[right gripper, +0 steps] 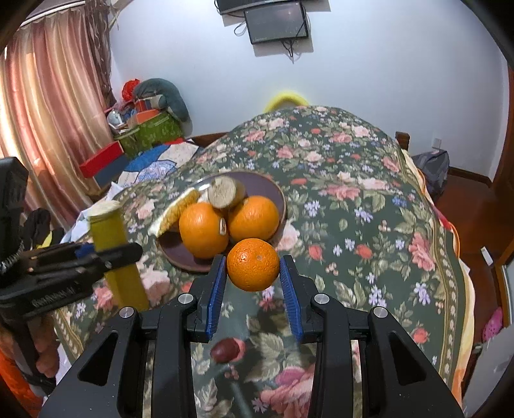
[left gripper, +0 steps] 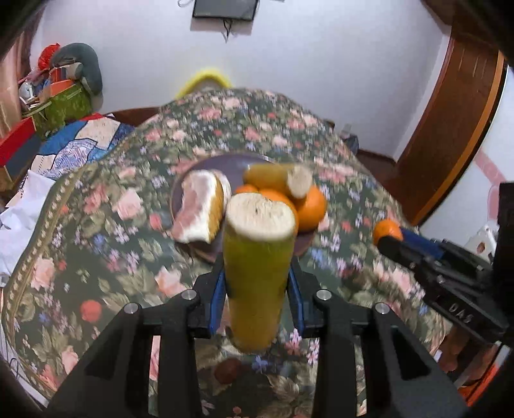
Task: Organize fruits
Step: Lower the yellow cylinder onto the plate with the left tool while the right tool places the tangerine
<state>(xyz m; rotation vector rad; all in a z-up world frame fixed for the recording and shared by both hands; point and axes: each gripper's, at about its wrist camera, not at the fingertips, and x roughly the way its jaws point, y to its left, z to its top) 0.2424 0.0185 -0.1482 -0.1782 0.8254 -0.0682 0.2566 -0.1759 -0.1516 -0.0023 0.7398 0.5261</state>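
Curtain (right gripper: 48, 106) hangs at 9 o'clock in the right wrist view, with boxes (right gripper: 144, 128) stacked beside it at 10 o'clock.

Left gripper (left gripper: 258, 286): jaws closed on a yellow-green cane piece (left gripper: 257, 273), held upright with its pale cut end on top. In the right wrist view this gripper (right gripper: 109, 254) sits at 8 o'clock, clamped across the middle of the cane piece (right gripper: 112, 231).

Plate (right gripper: 273, 189) rests on the floral bedspread (right gripper: 369, 209), near centre, toward 12 o'clock from both grippers. Contents of plate, left to right in the right wrist view:
- pomelo wedge (right gripper: 176, 209), at 9 o'clock on the plate, overhanging the rim;
- orange A (right gripper: 202, 228), touching the wedge;
- cane stub (right gripper: 225, 193), lying on top between the two oranges, cut end facing the camera;
- orange B (right gripper: 253, 218), touching orange A.

Right gripper (right gripper: 253, 273): jaws closed on orange C (right gripper: 253, 263), blue pads (right gripper: 218, 283) pressing its two sides. Orange C sits at the plate's near rim, in front of orange B; whether it touches the plate cannot be told. In the left wrist view the right gripper (left gripper: 390, 233) appears at 3 o'clock, with orange C (left gripper: 385, 228) at its tip.

Dark red fruit (right gripper: 225, 350) lies on the bedspread at 6 o'clock, below the right gripper.

Screen (right gripper: 276, 22) is mounted on the wall at 12 o'clock.
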